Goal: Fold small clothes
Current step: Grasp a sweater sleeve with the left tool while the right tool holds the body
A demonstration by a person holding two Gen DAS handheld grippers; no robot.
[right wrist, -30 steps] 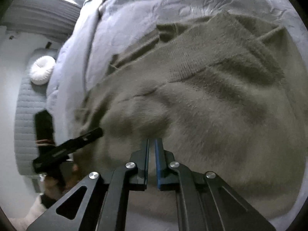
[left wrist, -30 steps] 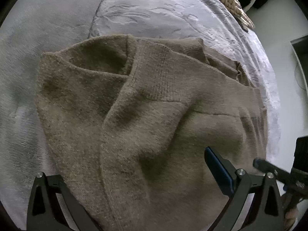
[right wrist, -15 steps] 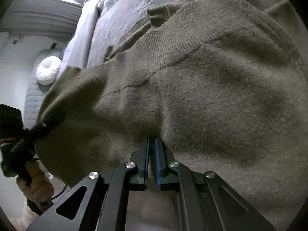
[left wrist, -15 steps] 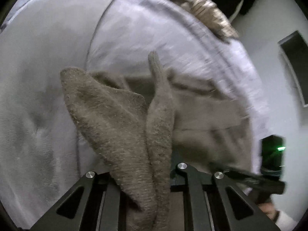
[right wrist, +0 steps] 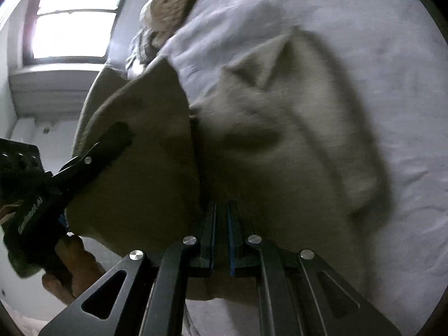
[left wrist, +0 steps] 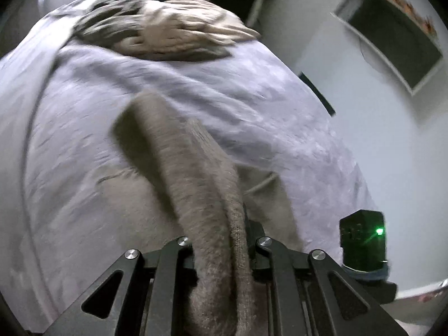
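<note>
A: Item one, brown knit sweater [left wrist: 196, 184]. Location?

B: Lifted over the lilac bedspread [left wrist: 84, 112]. In the left wrist view a thick bunched fold of it runs down between the fingers of the left gripper [left wrist: 221, 240]; the jaws are closed tight on that fold. Paler parts of the knit lie on the bedspread on either side.

A: Item two, right gripper [right wrist: 221, 218]?

B: Jaws drawn nearly together, blue pads close, pinching the sweater's edge. Most of the cloth hangs blurred ahead of it, over the bedspread.

A: Does the right wrist view show the other tool?

B: Yes, at the left, a bare hand [right wrist: 67, 268] under its handle, its finger tip against a raised flap of the sweater.

A: Remaining entries?

B: Heap of beige and striped clothes [left wrist: 173, 36] at the far end of the bed; bright window [right wrist: 72, 30]; dark wall frame [left wrist: 392, 36]
</note>
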